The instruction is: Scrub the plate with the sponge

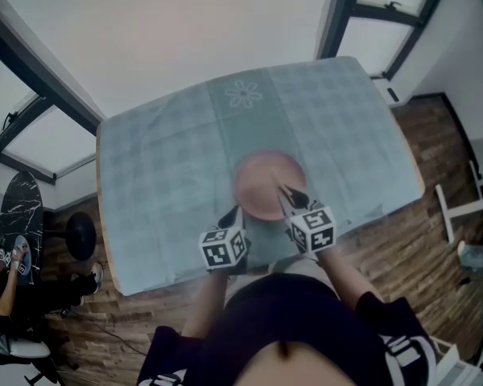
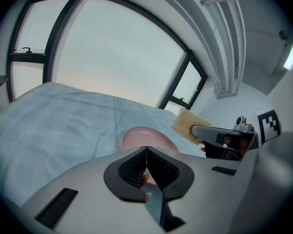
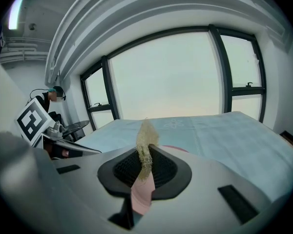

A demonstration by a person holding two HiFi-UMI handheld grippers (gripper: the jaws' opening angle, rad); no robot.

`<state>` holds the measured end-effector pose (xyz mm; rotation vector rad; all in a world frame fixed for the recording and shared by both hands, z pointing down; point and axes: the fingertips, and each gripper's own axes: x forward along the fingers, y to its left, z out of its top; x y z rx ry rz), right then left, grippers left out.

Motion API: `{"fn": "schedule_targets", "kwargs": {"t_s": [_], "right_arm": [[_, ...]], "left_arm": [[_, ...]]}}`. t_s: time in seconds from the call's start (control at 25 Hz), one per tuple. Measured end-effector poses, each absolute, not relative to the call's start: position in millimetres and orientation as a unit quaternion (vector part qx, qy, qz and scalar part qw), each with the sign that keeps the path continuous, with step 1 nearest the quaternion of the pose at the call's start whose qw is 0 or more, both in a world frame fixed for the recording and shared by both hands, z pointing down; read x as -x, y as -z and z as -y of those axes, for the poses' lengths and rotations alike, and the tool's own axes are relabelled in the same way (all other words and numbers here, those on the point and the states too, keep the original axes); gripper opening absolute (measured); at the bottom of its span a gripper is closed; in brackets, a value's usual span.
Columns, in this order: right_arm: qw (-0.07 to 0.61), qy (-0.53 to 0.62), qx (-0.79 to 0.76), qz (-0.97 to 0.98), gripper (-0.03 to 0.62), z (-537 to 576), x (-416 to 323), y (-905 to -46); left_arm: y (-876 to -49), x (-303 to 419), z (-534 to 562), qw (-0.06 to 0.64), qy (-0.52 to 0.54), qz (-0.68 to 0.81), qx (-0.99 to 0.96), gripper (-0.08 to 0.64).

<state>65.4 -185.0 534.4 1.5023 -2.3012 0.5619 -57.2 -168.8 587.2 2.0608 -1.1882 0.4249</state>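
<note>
While right claw [image 3: 146,151] pinches sponge [image 3: 147,136] over plate [image 1: 262,179], left claw [image 2: 146,150] grips it.

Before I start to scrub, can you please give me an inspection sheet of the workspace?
Surface: table covered by a pale checked cloth.
Job's things: pink plate on the cloth, near the person; sponge in the right tool.
Clutter: nothing seen.
Grippers: left tool has its jaws together at the plate's near rim; whether they pinch it is unclear. Right tool is shut on the sponge, over the plate.
Cables: nothing seen.
Surroundings: wood floor, large windows, a black stool and a seated person at the left.
</note>
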Motion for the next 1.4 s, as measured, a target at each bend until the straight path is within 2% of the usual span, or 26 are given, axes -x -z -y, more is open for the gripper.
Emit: {"fn": "schedule_targets", "kwargs": {"t_s": [1.4], "right_arm": [[0.355,-0.202,-0.411,0.815,0.035,269,-77,-660]], "left_arm": [[-626,46,210,0.402,-0.146,0.552,-0.716,0.011]]}}
